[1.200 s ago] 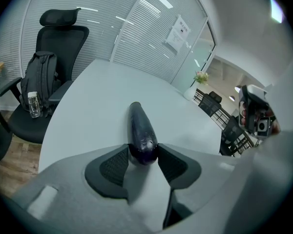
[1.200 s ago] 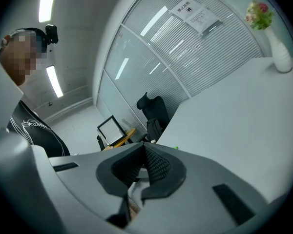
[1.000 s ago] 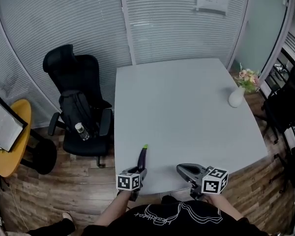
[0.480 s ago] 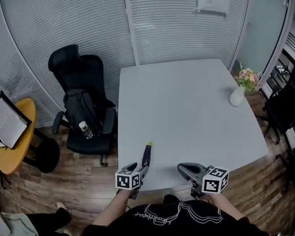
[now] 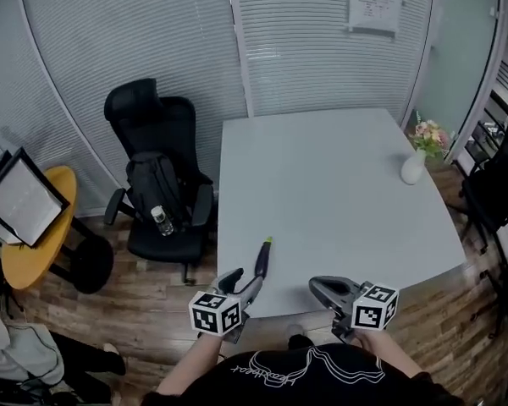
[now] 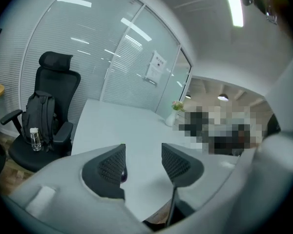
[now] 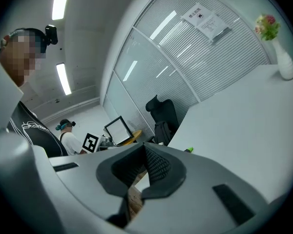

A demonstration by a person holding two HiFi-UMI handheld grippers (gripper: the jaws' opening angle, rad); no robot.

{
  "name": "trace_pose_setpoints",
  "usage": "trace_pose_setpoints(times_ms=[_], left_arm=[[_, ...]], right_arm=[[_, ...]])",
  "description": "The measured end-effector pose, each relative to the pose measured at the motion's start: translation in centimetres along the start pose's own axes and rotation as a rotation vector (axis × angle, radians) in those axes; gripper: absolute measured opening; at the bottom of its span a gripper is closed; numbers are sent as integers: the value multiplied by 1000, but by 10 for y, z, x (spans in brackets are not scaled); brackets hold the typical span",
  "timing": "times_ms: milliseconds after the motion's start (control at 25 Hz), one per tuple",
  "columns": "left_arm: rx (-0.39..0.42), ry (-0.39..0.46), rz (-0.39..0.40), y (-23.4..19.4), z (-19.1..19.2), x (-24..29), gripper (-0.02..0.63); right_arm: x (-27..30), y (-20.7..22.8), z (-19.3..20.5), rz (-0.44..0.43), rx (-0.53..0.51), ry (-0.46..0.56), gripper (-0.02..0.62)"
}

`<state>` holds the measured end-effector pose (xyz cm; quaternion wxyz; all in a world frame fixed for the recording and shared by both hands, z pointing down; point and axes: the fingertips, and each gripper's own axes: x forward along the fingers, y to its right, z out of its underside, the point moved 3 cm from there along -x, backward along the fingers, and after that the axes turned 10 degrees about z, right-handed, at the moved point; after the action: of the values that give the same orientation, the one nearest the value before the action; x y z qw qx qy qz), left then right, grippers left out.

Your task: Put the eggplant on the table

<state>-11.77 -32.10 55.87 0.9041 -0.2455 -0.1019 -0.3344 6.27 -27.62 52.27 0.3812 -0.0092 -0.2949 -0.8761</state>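
The eggplant (image 5: 262, 260) lies on the table (image 5: 339, 193) by its near left corner, just ahead of the left gripper (image 5: 241, 282), with the right gripper (image 5: 319, 286) further right over the near edge. A vase (image 5: 412, 169) stands at the table's right edge, well apart from the eggplant. Left of the table is a chair (image 5: 140, 112) with a backpack (image 5: 155, 184) on its seat and a bottle (image 5: 162, 221) against it; further left a round stand (image 5: 21, 262) bears a tilted board (image 5: 21, 200), and a sheet (image 5: 375, 8) hangs on the wall behind the table.

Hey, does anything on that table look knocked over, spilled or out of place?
Nothing stands out. The eggplant lies whole on the table near the person's side, and the flower vase stands upright near the right edge. No spill shows.
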Motion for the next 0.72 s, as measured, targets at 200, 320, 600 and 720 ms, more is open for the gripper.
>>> trace_pose_setpoints(times_ms=[200, 320, 600, 720], left_arm=[[11, 92, 138, 46, -24, -31, 230], [14, 138, 214, 75, -36, -49, 225], [55, 170, 327, 120, -38, -77, 130], [62, 170, 347, 130, -32, -84, 70]], right_arm=[[-8, -21, 2, -16, -21, 18, 9], [-13, -34, 6, -30, -28, 24, 9], [-28, -61, 14, -54, -43, 42, 9], [-33, -71, 17, -73, -48, 52, 9]])
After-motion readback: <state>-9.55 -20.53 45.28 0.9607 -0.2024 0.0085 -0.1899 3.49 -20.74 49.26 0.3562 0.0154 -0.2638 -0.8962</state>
